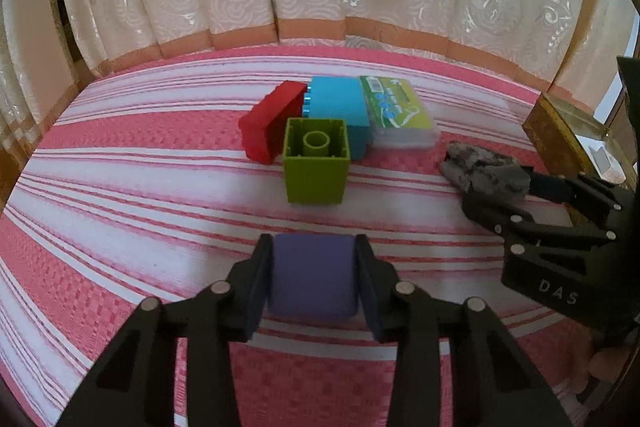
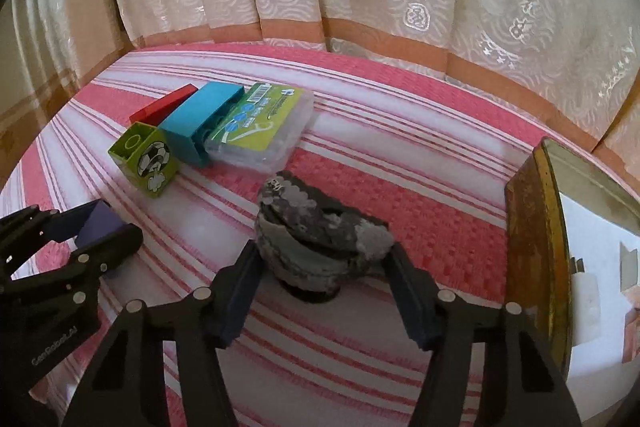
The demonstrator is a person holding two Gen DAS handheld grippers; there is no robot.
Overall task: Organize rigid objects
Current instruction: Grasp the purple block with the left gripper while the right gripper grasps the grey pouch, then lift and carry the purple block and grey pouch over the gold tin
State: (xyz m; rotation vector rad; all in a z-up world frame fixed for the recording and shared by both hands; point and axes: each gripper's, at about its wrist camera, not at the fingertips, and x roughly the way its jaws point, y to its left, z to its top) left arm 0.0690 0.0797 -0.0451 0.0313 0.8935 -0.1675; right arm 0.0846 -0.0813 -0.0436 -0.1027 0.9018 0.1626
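Left tool [image 1: 314, 275] is clamped on a purple block [image 1: 312, 273], held just above the pink-striped cloth [image 1: 120, 187] on the worktop. Right tool [image 2: 324, 263] is seen with fingers spread either side of a grey rock-like lump [image 2: 320, 227]; contact can't be confirmed, fingers look apart. Far centre, a cluster is grouped tight: red block [image 1: 272, 119] at left, blue block [image 1: 340, 107] beside it, clear plastic case with green label [image 1: 400, 111] at right, green block [image 1: 316, 163] nearest, touching the blue one. A gold-edged box [image 2: 536, 247] is seen at far right.
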